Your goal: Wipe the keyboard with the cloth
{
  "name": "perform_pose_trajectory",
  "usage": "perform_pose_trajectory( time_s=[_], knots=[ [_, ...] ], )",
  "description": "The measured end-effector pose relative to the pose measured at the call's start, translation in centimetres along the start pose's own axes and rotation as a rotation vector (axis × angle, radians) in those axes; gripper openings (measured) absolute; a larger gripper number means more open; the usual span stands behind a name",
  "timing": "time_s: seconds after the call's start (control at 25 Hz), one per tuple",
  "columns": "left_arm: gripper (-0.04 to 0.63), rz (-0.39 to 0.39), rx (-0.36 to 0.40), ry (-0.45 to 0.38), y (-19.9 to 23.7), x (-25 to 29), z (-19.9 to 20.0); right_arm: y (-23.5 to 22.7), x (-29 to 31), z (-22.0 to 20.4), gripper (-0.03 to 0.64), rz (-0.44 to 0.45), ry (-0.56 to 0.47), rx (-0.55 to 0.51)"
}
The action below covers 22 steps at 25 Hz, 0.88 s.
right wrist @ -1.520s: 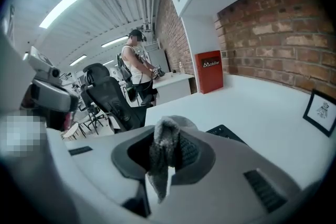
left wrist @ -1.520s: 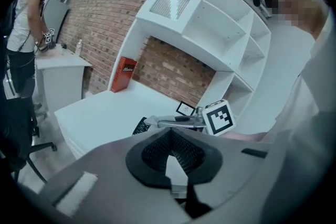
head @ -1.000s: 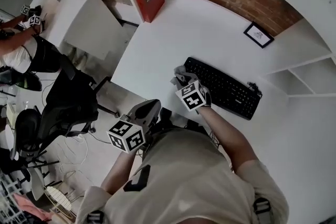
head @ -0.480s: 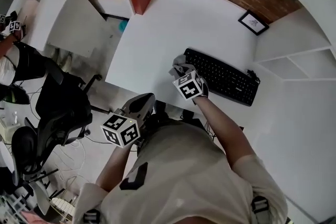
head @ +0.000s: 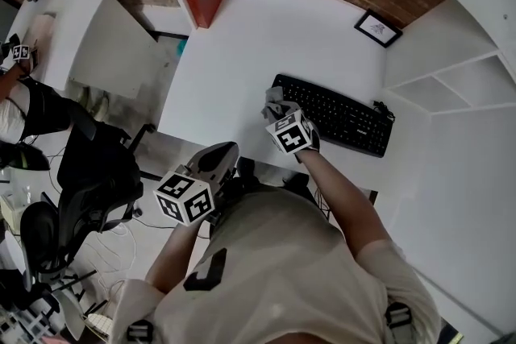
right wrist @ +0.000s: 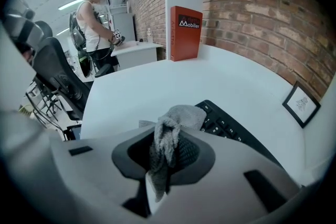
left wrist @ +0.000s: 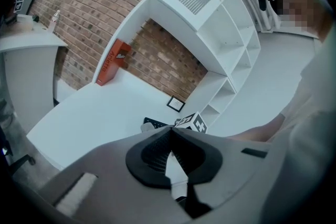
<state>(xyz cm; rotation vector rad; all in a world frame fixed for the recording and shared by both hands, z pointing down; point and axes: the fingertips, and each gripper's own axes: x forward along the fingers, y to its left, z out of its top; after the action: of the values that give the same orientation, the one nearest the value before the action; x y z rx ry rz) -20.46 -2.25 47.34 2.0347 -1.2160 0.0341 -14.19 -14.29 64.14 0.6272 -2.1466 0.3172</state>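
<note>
Right tongs [right wrist: 167,152] clenched bunched grey cloth [right wrist: 176,117] at keyboard's [head: 339,115] left end. Left tongs [left wrist: 169,139] were closed, empty, off bench [head: 234,52]. Risk: unbraced keyboard sliding under wipe pressure.

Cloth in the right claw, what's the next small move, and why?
Probably ease the right claw down and draw the cloth sideways along the keyboard. The claw is shut on the bunched grey cloth, which sits at the keyboard's left end, and the other keys stretch away to the right. Whether the cloth touches the keys yet, I can't tell.
</note>
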Motion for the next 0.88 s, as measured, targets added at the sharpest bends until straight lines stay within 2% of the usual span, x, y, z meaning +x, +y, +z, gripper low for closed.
perform_pose_trajectory(
  time_s=[0.44, 0.88],
  knots=[
    [0.003, -0.002, 0.02, -0.005, -4.7, 1.5, -1.2, -1.0, -2.0, -2.6, 0.035, 0.003, -0.001, -0.036],
    [0.003, -0.03, 0.077, 0.016, -7.3, 2.8, -1.5, -2.8, -3.8, -5.0, 0.035, -0.023, -0.012, 0.001]
  ],
)
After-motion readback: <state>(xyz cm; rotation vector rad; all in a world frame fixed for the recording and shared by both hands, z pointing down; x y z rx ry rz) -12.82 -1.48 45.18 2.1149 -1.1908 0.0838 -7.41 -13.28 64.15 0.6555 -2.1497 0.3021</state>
